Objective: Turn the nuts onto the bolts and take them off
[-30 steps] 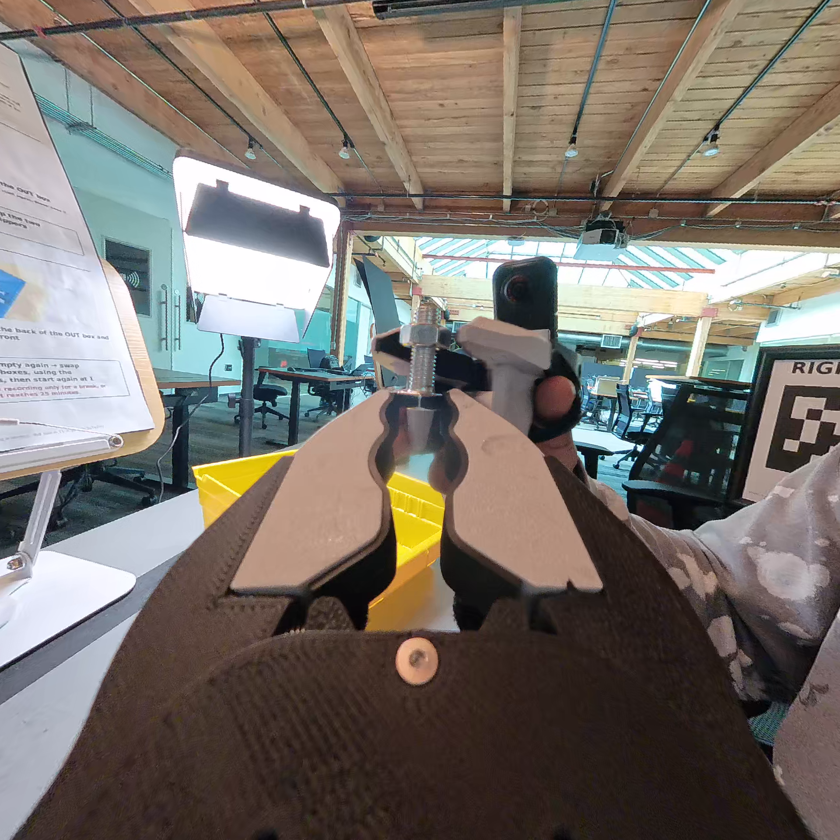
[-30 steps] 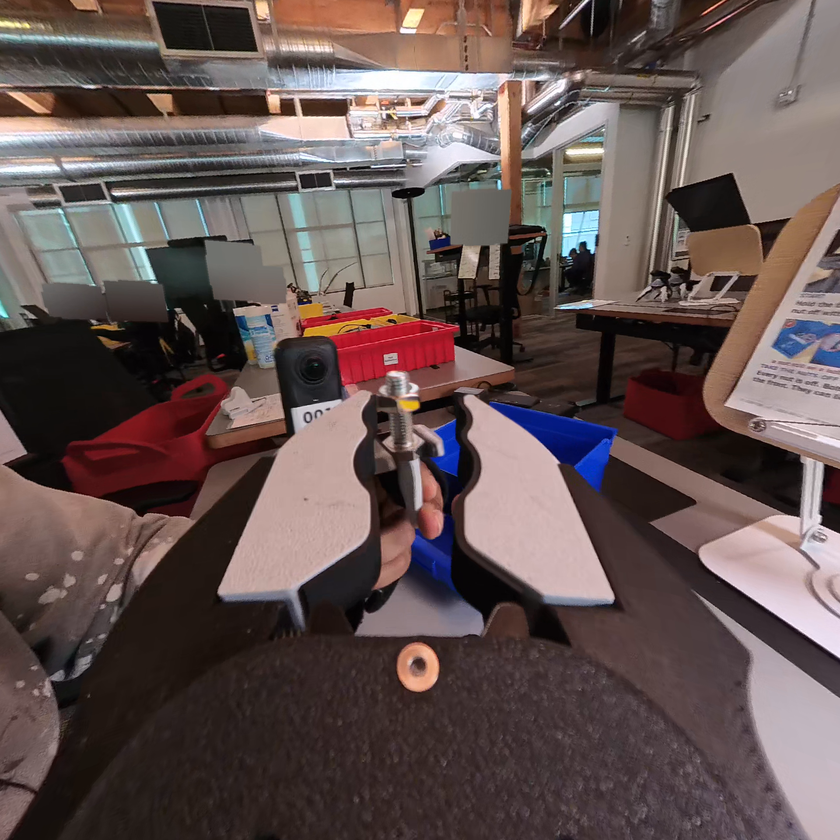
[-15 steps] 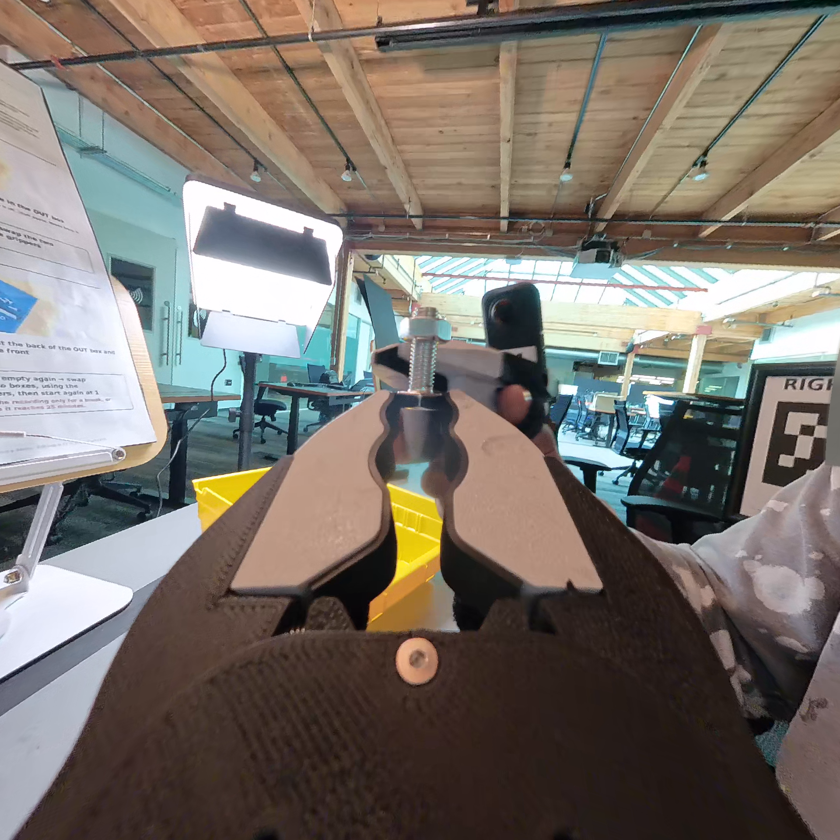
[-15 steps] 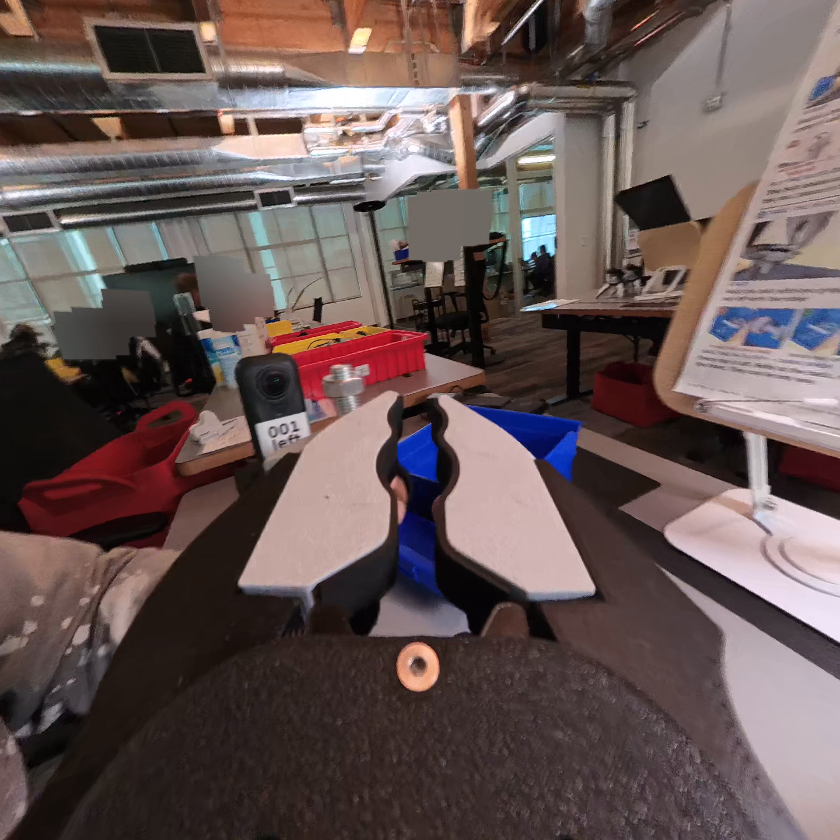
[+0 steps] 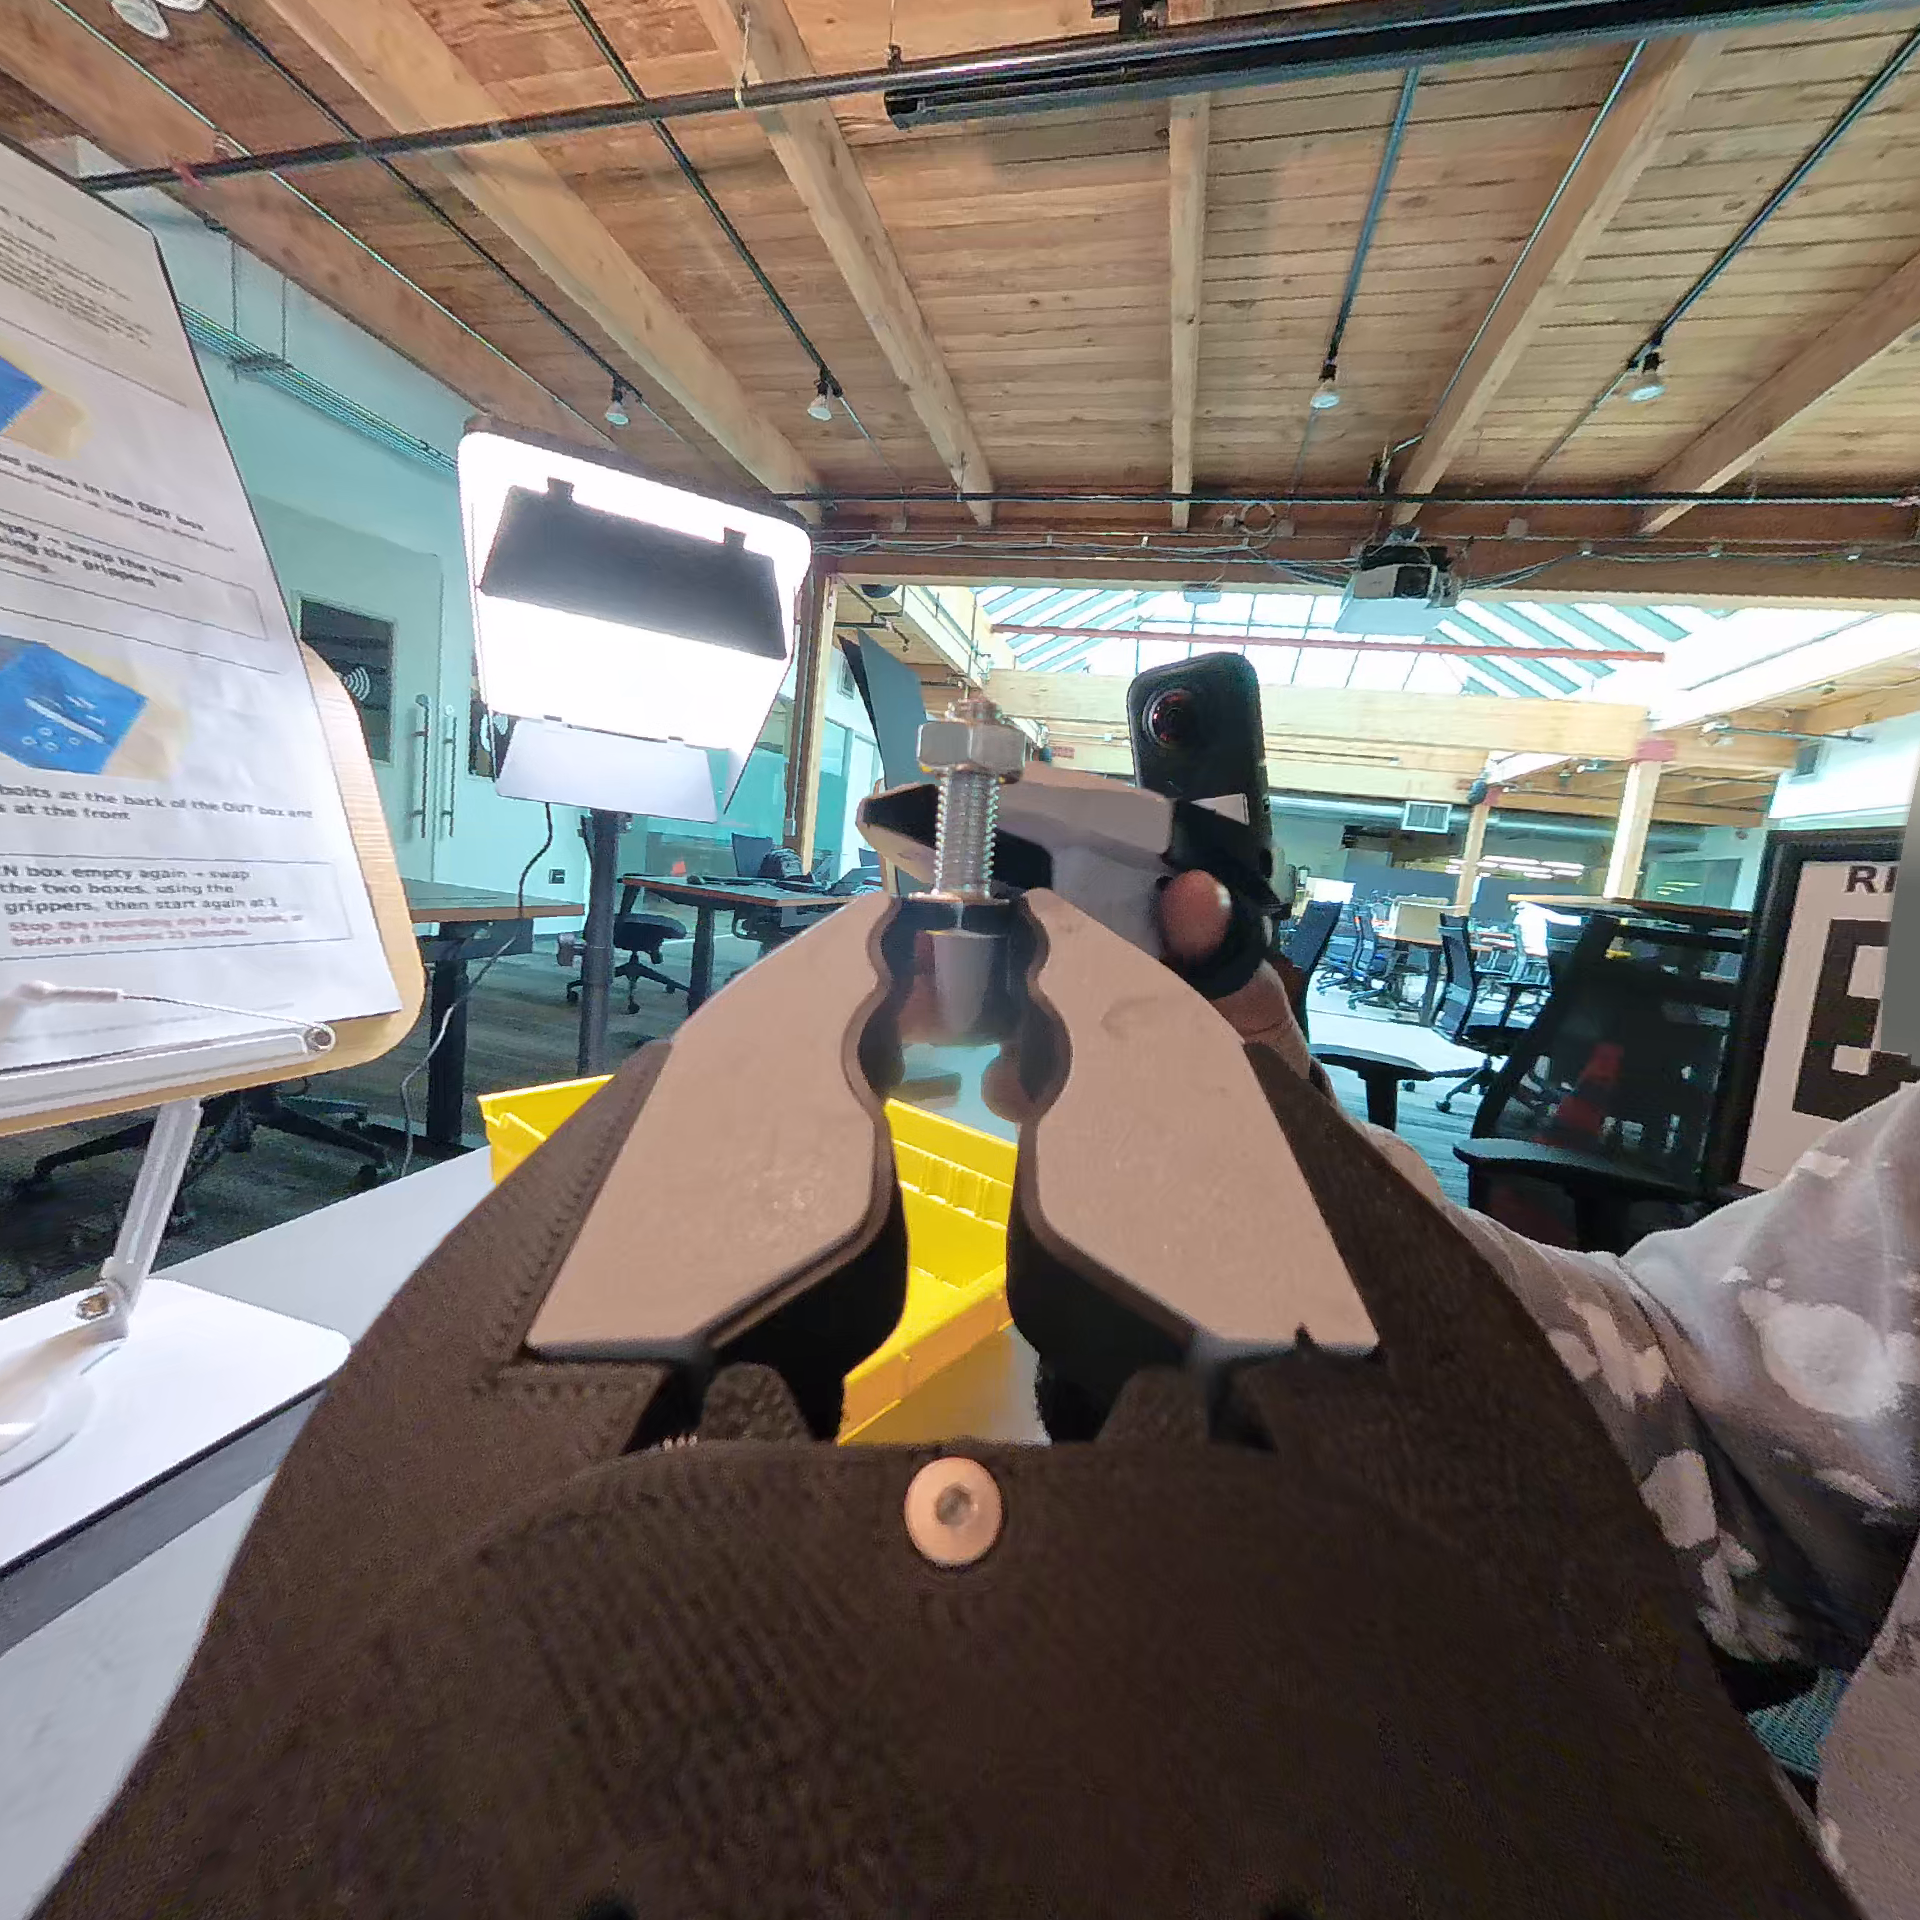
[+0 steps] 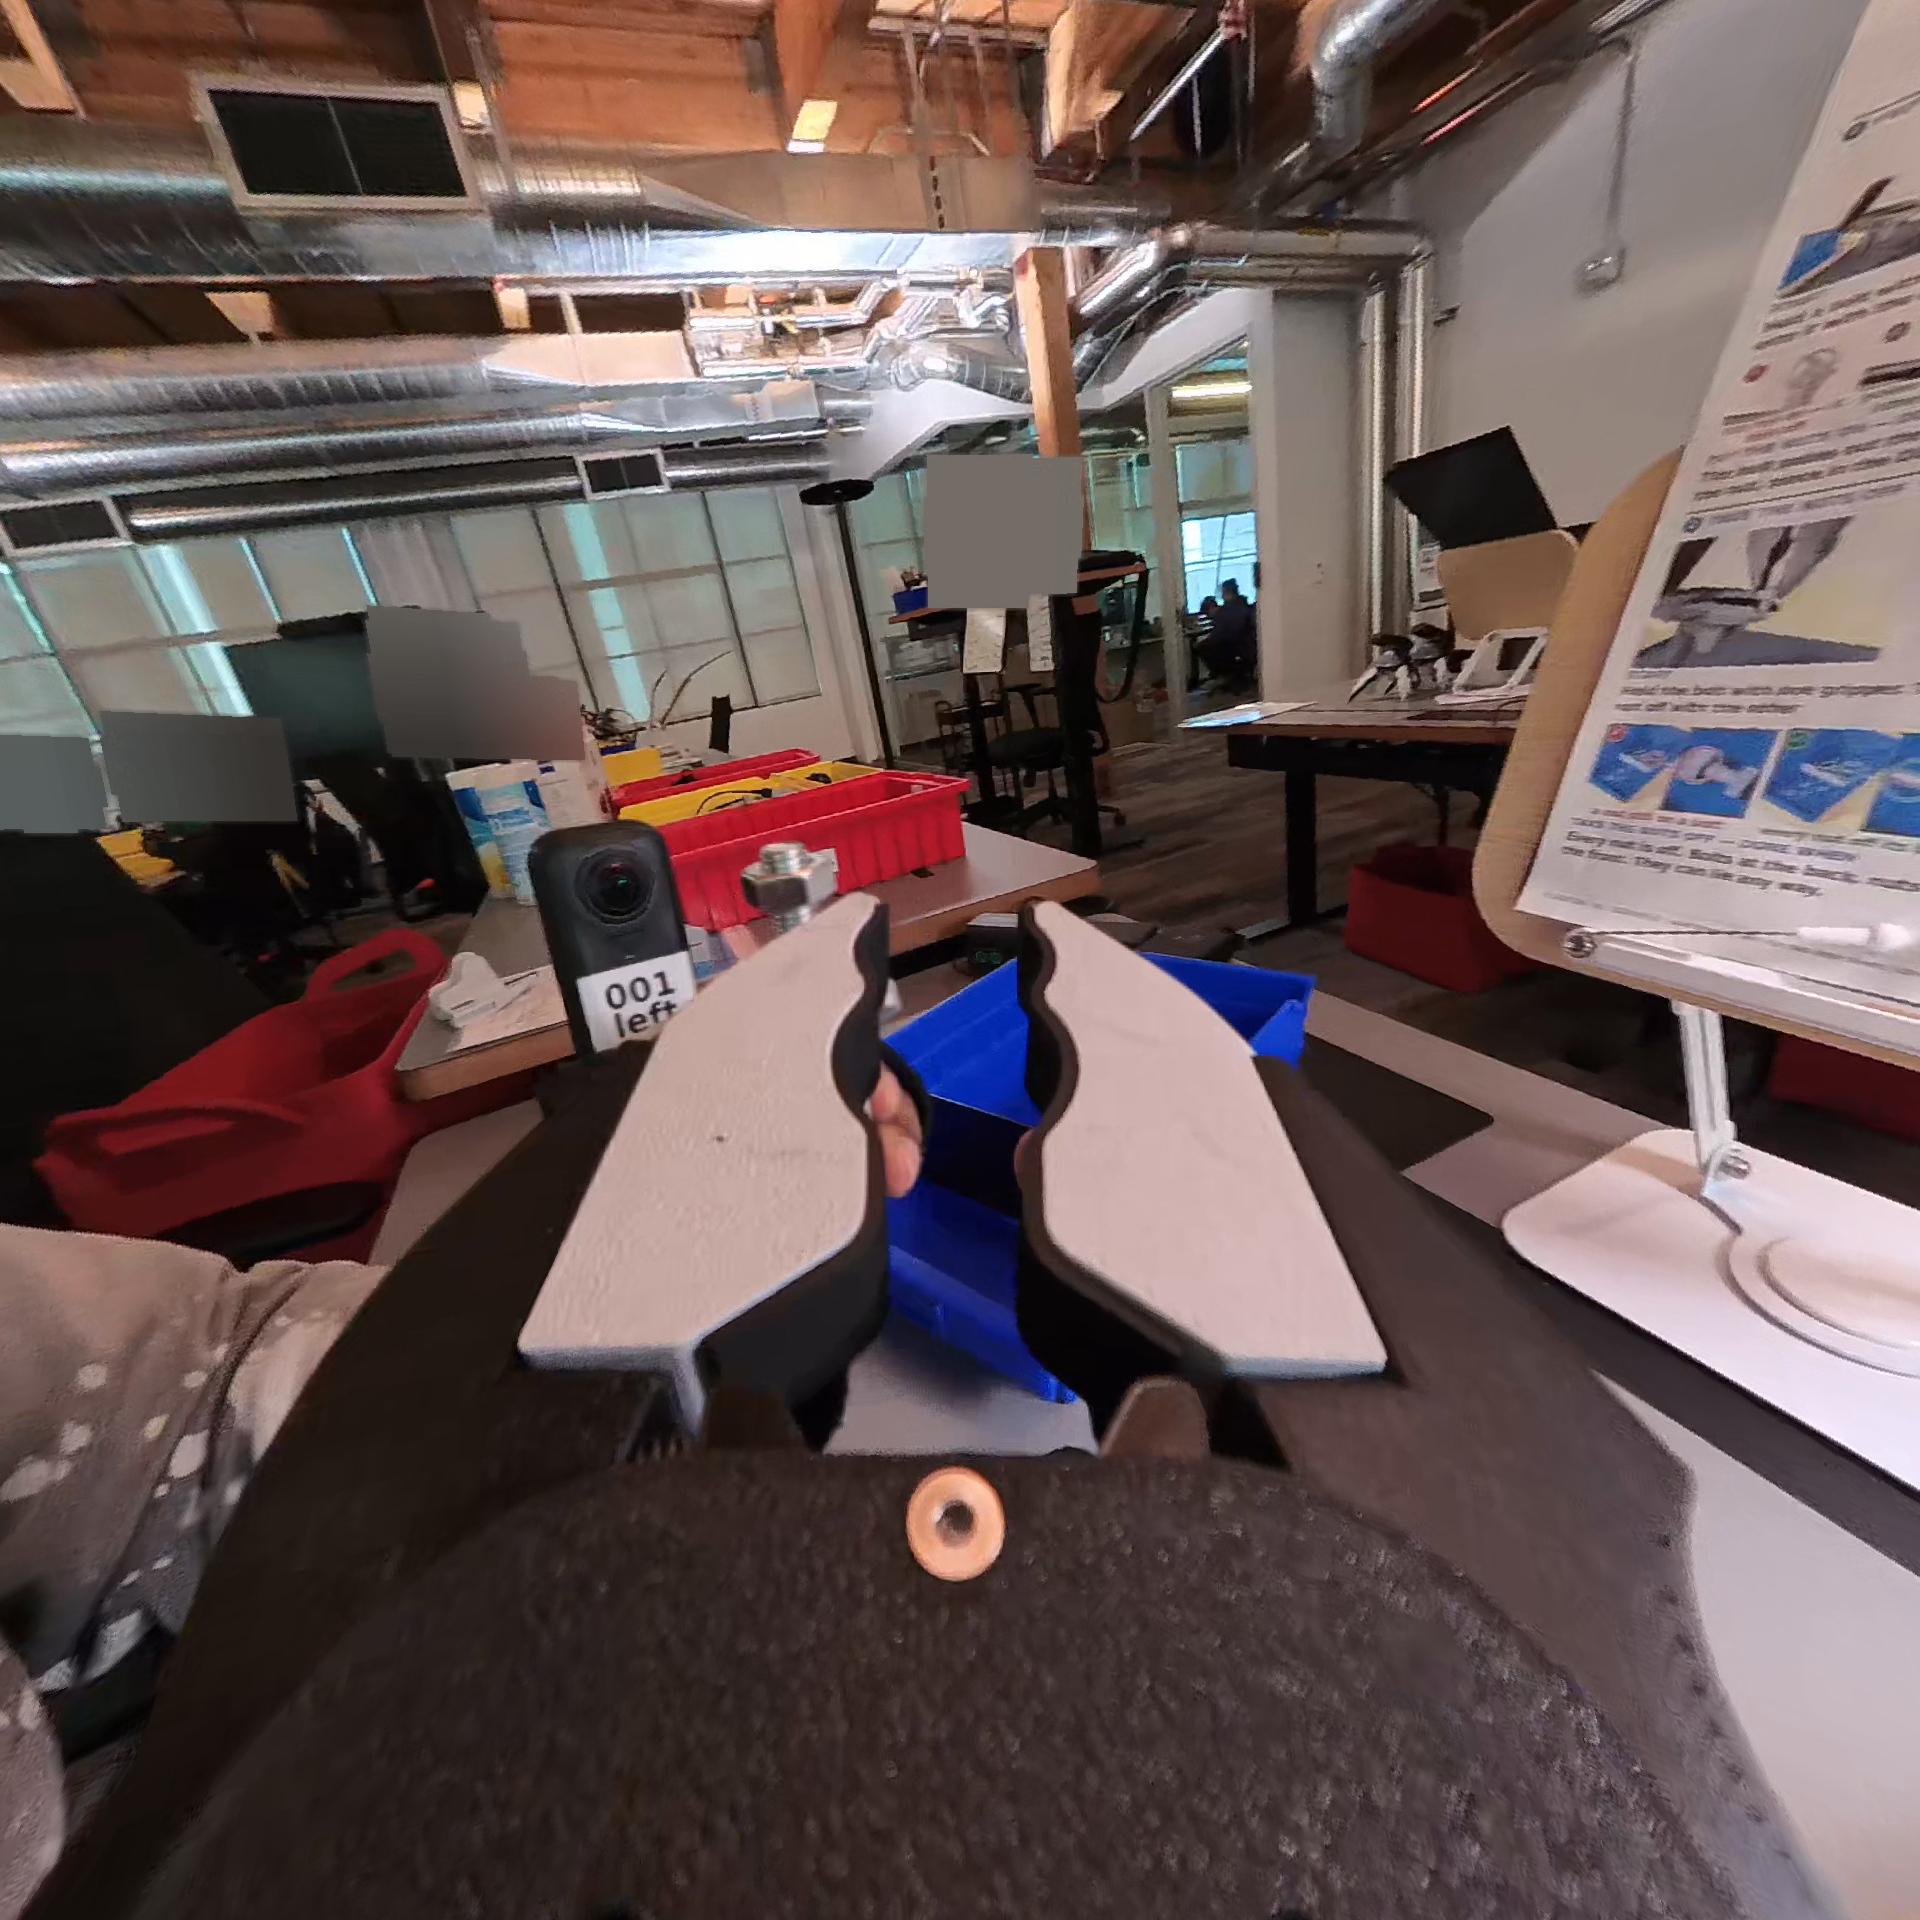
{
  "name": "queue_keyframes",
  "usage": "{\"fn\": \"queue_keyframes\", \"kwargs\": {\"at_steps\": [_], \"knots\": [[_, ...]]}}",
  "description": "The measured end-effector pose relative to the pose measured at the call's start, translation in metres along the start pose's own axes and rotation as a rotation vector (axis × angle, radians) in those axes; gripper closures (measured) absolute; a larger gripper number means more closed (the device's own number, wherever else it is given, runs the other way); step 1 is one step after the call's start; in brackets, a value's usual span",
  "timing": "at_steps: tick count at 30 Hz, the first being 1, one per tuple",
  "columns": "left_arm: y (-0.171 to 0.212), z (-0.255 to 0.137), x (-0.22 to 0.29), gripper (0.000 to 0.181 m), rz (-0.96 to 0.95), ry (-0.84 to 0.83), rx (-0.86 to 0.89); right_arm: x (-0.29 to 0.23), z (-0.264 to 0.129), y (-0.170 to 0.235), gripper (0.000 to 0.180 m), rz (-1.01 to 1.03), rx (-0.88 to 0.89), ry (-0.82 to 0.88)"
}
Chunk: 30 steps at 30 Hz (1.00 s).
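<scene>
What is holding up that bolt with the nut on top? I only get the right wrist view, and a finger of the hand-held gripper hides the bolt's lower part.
Observer: The left hand-held gripper is shut on the bolt, pinching its lower end so that it stands upright.
Operator: How far down the bolt is the nut?
Observer: Hardly at all. The nut sits near the top, and a run of bare thread shows between it and the fingers.
Operator: Is there anything beneath it?
Observer: Yes, a yellow bin shows on the table, below and beyond that gripper.
</scene>
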<state>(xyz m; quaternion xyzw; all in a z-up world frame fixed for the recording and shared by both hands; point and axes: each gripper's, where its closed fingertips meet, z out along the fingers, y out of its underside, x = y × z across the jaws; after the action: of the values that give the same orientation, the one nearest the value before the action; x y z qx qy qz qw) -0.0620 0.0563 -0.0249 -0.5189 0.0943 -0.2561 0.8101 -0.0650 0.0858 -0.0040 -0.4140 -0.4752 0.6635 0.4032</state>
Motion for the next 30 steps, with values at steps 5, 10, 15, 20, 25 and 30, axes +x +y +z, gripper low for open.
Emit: {"fn": "queue_keyframes", "kwargs": {"at_steps": [5, 10, 15, 20, 25, 30], "knots": [[0.009, 0.003, 0.001, 0.162, -0.005, -0.002, -0.019, -0.024, 0.010, 0.006, 0.143, -0.031, -0.022, -0.059], [0.002, 0.000, 0.000, 0.163, -0.008, -0.006, 0.012, 0.002, 0.003, 0.001, 0.165, -0.010, 0.006, 0.043], [0.005, 0.001, -0.002, 0.162, -0.001, -0.020, -0.004, -0.014, 0.005, 0.000, 0.147, -0.015, -0.001, -0.029], [0.009, 0.003, 0.000, 0.162, -0.002, -0.025, -0.012, -0.018, 0.011, 0.008, 0.145, -0.025, -0.025, -0.037], [0.000, 0.000, -0.002, 0.162, 0.009, -0.026, 0.017, -0.004, 0.002, -0.002, 0.154, 0.017, 0.004, -0.002], [0.008, 0.003, 0.002, 0.162, 0.008, -0.020, 0.000, -0.026, 0.013, 0.007, 0.142, 0.006, -0.024, -0.064]]}}
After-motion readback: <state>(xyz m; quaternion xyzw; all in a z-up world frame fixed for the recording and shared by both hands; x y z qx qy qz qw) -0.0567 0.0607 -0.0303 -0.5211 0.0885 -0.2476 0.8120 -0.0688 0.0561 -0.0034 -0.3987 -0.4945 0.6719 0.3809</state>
